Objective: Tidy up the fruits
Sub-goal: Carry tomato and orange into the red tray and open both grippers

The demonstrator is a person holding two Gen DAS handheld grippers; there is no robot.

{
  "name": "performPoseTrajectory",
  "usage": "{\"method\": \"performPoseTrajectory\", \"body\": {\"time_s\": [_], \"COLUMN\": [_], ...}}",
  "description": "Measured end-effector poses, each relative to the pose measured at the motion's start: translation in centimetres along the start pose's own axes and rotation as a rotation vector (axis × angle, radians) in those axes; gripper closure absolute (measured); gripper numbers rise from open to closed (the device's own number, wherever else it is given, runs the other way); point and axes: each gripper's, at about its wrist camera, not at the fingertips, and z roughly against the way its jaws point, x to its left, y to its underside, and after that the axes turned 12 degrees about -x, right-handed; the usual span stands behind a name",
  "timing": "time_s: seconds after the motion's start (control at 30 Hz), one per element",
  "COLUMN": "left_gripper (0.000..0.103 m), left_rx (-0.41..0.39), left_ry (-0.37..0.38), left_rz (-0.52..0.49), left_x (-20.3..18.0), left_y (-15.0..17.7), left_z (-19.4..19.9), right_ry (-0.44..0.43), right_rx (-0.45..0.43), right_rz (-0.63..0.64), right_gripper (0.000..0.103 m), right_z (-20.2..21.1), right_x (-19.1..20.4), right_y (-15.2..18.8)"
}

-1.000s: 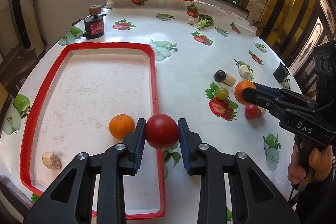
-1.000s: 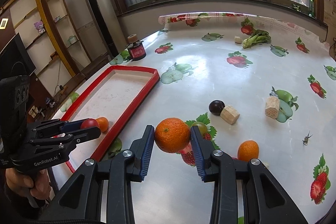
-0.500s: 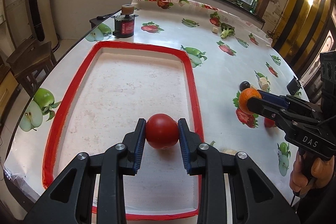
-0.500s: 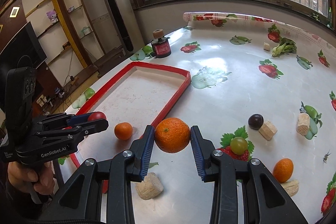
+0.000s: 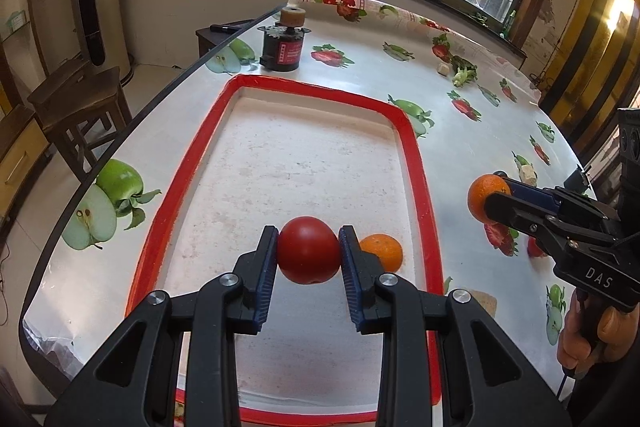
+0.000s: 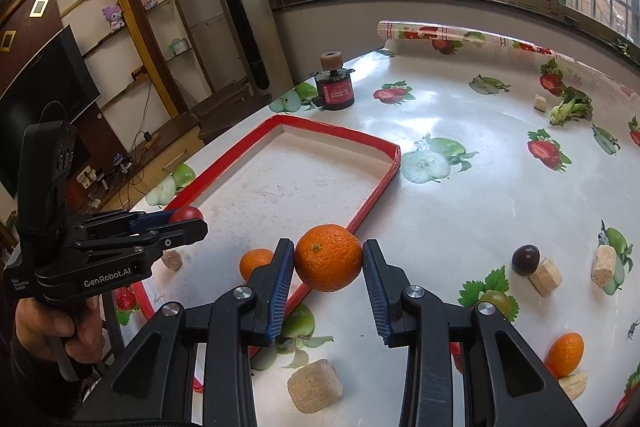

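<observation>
Round red tomato (image 5: 308,250) is clamped by left gripper (image 5: 308,259), directly above red-rimmed white tray (image 5: 416,163). Round orange mandarin (image 6: 328,257) is gripped by right gripper (image 6: 328,267), just outside the tray's rim.

The left tongs (image 5: 308,254) hide part of a small orange (image 5: 384,251) on the red-rimmed tray (image 5: 416,163), whose near rim the picture's edge cuts off. Behind the right tongs (image 5: 498,197), a red fruit (image 5: 534,247) shows only partly. The jar (image 6: 334,91) label is illegible.
</observation>
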Motion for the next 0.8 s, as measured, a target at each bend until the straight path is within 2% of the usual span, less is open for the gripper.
{"method": "performPoseTrajectory", "body": {"time_s": [0.37, 0.8], "left_gripper": [0.075, 0.075], "left_rx": [0.029, 0.104], "left_ry": [-0.038, -0.075], "left_rz": [0.031, 0.052], "left_x": [2.2, 3.7], "left_y": [0.0, 0.8], "left_z": [-1.5, -4.1], "right_ry": [-0.051, -0.056], "right_rx": [0.051, 0.143], "right_rz": [0.043, 0.077], "right_gripper": [0.067, 0.067], "right_z": [-5.3, -11.0], "right_x": [2.8, 4.0], "right_y": [-0.9, -0.3]}}
